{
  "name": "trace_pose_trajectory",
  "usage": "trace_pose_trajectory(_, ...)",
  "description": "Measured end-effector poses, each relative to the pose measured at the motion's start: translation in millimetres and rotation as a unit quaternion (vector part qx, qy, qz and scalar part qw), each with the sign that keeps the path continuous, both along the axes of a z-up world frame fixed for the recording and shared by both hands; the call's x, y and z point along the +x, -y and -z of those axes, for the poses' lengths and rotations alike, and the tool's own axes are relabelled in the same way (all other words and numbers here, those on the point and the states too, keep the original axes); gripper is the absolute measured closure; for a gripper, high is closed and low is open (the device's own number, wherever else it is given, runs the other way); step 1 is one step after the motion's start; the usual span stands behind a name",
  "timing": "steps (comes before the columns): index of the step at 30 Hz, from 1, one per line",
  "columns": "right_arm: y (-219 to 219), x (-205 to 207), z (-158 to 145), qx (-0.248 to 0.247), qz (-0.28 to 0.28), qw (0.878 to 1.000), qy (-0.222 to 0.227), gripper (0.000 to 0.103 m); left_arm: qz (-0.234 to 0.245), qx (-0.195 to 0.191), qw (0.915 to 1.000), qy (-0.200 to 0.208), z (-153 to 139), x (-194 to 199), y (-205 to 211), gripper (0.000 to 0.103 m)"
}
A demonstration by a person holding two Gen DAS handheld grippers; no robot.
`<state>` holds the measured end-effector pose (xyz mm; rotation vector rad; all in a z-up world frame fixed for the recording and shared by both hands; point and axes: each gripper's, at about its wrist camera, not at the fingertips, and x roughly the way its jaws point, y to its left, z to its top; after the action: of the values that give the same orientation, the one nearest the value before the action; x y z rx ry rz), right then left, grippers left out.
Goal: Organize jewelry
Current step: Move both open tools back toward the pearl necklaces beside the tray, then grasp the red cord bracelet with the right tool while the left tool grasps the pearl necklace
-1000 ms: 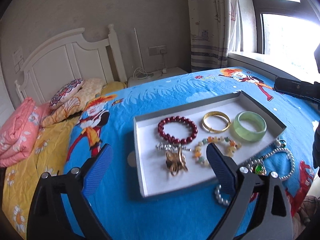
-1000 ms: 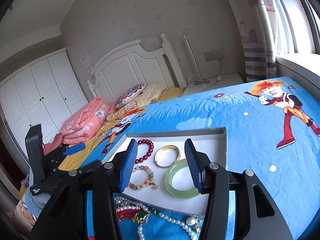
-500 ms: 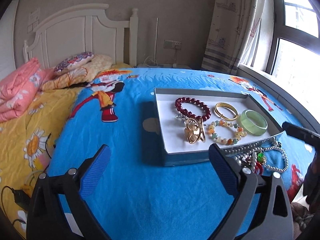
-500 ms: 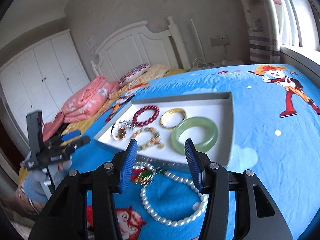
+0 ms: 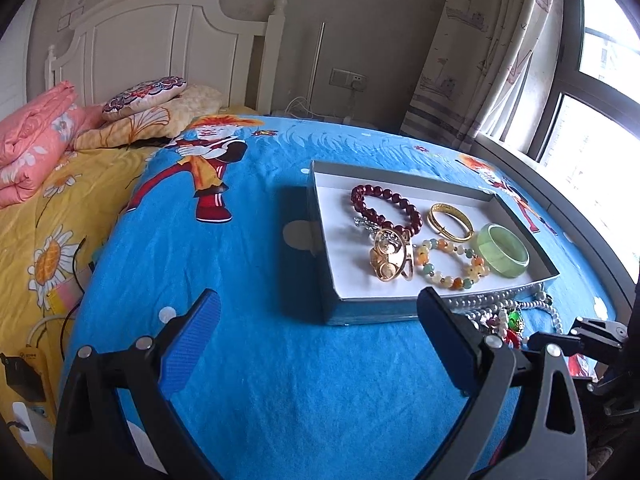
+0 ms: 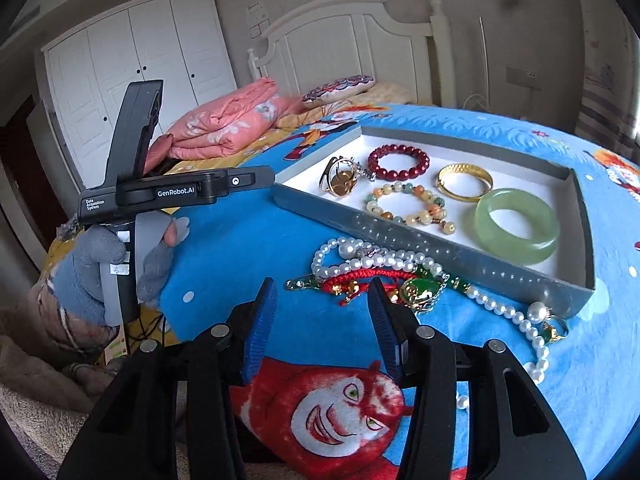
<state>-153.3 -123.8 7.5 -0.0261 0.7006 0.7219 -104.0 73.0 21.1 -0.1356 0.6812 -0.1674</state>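
My right gripper (image 6: 322,322): jaws part open, nothing between the pads, held low over the blue bedspread (image 6: 248,248), just near of the loose jewelry heap. Heap outside the tray, touching its near wall: pearl necklace (image 6: 498,308), red cord bracelet (image 6: 362,280), green-gold pendant (image 6: 420,292), tangled together.

My left gripper (image 5: 318,338): jaws wide open, empty, over bare bedspread near the tray's near-left corner.

Gray tray (image 6: 440,246) w/ white floor sits on the bedspread. Inside: dark red bead bracelet (image 6: 398,160) at far side, gold bangle (image 6: 464,182) right of it, green jade bangle (image 6: 516,226) at right end, mixed-stone bead bracelet (image 6: 410,208) near wall side, gold ring cluster w/ silver piece (image 6: 340,178) at left end. All lie flat; ring cluster touches red bracelet.

Beyond: folded pink quilt (image 6: 224,124), white headboard (image 6: 352,44), wardrobe (image 6: 132,68) at far left.
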Motion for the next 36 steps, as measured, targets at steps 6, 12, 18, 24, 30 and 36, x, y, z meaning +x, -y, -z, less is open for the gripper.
trace_pose_trajectory(6,-3,9,3,-0.001,0.002,1.0,-0.024,0.064,0.002,-0.003,1.0,-0.002,1,0,0,0.005)
trace_pose_trajectory(12,-11,13,3,-0.016,0.009,0.999,-0.026,0.064,0.004,-0.004,1.0,0.001,0,-1,0,0.005)
trace_pose_trajectory(18,-12,19,3,-0.017,0.021,0.999,-0.03,0.064,0.005,-0.004,1.0,0.002,0,-1,0,0.005)
trace_pose_trajectory(24,-8,23,4,-0.01,0.034,0.999,-0.033,0.098,0.007,-0.004,1.0,0.002,0,-1,1,0.005)
trace_pose_trajectory(30,4,13,-4,0.002,0.056,0.998,0.0,0.098,0.008,-0.004,0.9999,0.004,0,-1,1,0.005)
trace_pose_trajectory(36,32,9,-17,0.063,0.071,0.995,0.012,0.098,0.022,0.02,0.9995,0.013,-2,-6,12,0.005)
